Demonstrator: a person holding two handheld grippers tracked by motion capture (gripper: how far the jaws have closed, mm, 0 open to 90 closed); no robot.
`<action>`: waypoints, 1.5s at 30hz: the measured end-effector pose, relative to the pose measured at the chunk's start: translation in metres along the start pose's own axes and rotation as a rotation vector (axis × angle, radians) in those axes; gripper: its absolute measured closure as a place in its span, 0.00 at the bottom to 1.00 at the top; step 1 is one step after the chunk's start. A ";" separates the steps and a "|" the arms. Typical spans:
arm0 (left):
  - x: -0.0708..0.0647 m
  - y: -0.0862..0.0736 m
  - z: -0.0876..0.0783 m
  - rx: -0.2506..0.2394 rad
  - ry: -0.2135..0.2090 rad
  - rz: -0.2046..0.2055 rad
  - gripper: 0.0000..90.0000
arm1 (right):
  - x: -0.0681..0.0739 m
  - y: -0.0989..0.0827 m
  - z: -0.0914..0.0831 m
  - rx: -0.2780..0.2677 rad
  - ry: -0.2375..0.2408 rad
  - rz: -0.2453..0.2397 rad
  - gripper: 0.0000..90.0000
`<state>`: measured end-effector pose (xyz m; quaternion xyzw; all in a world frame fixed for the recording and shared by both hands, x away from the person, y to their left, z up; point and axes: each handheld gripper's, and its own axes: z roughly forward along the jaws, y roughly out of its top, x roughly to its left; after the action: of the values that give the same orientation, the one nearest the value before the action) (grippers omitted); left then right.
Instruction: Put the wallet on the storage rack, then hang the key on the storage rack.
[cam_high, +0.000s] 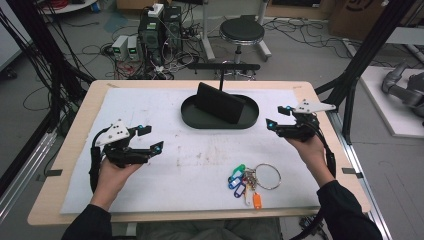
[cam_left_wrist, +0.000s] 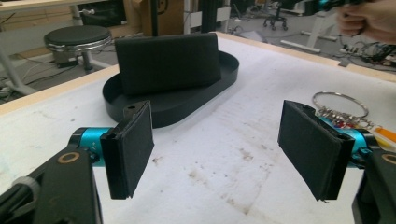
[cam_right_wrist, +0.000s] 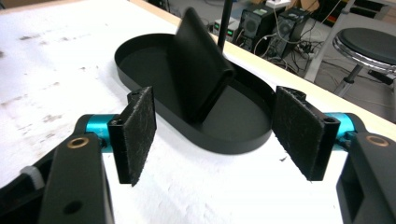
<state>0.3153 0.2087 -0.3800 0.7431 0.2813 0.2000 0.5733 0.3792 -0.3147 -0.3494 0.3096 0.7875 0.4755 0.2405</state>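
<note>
A black oval tray (cam_high: 196, 121) (cam_left_wrist: 201, 108) (cam_right_wrist: 140, 80) lies on the white mat at the back centre, with a black flat block (cam_high: 220, 103) (cam_left_wrist: 168, 63) (cam_right_wrist: 200, 70) standing tilted in it. A key ring with coloured tags (cam_high: 249, 183) (cam_left_wrist: 342, 106) rests on the mat near the front right. My left gripper (cam_high: 151, 139) (cam_left_wrist: 219, 154) hovers open at the left, pointing toward the tray, with nothing between its pads. At the right, my right gripper (cam_high: 278, 117) (cam_right_wrist: 217, 140) is open beside the tray's right end and holds nothing.
The white mat (cam_high: 150, 185) covers most of the wooden table (cam_high: 75, 150). Beyond the far edge stand a round stool (cam_high: 242, 31) and computer boxes with cables (cam_high: 160, 30). A black frame post (cam_high: 361, 55) rises at the right corner. In the left gripper view, the person's other hand (cam_left_wrist: 369, 18) is at top right.
</note>
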 end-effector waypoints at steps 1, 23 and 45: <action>0.000 -0.001 0.000 -0.001 0.004 -0.001 0.29 | 0.000 -0.003 -0.004 -0.005 -0.003 0.004 0.34; 0.005 -0.012 0.008 -0.003 0.031 0.003 0.29 | -0.011 -0.052 -0.038 -0.052 -0.102 0.116 0.30; 0.002 -0.003 0.013 -0.011 -0.006 0.000 0.29 | 0.018 -0.072 -0.055 -0.032 -0.056 0.118 0.46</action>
<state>0.3248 0.2007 -0.3861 0.7405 0.2785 0.1991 0.5783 0.3109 -0.3604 -0.3916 0.3647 0.7531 0.4927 0.2389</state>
